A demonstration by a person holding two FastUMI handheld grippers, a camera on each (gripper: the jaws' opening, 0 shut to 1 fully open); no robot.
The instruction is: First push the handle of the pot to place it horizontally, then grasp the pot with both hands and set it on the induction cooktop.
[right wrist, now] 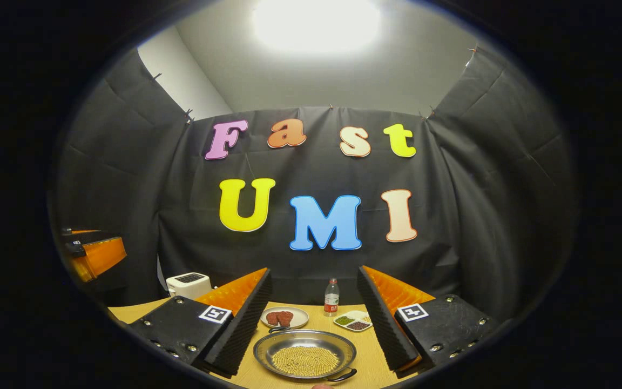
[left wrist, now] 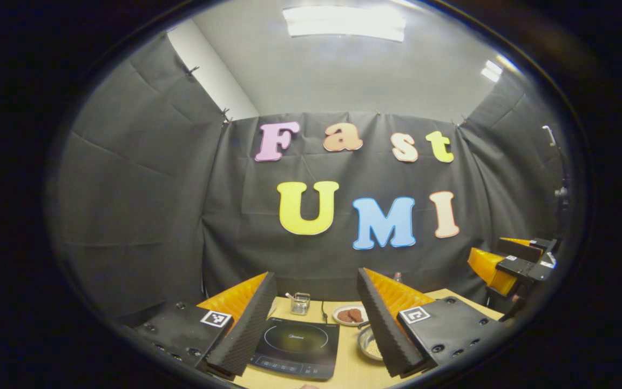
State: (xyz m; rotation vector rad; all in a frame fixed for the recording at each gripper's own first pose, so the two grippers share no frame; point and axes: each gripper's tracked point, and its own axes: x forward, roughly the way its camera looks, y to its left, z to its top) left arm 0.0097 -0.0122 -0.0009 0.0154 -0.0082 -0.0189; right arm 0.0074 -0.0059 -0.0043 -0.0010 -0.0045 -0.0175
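In the right gripper view a shallow metal pot (right wrist: 304,354) holding yellow grains sits on the wooden table (right wrist: 127,312), low between my fingers. One dark handle (right wrist: 343,374) points front right and another shows at its back left rim. My right gripper (right wrist: 315,270) is open above it, touching nothing. In the left gripper view the black induction cooktop (left wrist: 296,346) lies between the fingers of my open left gripper (left wrist: 316,274). A slice of the pot (left wrist: 369,346) shows to the cooktop's right, partly hidden behind one finger. The right gripper (left wrist: 511,259) hangs at the far right.
A plate of brown patties (right wrist: 284,317), a water bottle (right wrist: 331,297) and a divided dish (right wrist: 354,321) stand behind the pot. A white toaster (right wrist: 188,283) is at the back left. A small glass holder (left wrist: 300,303) stands behind the cooktop. The left gripper (right wrist: 92,251) shows far left.
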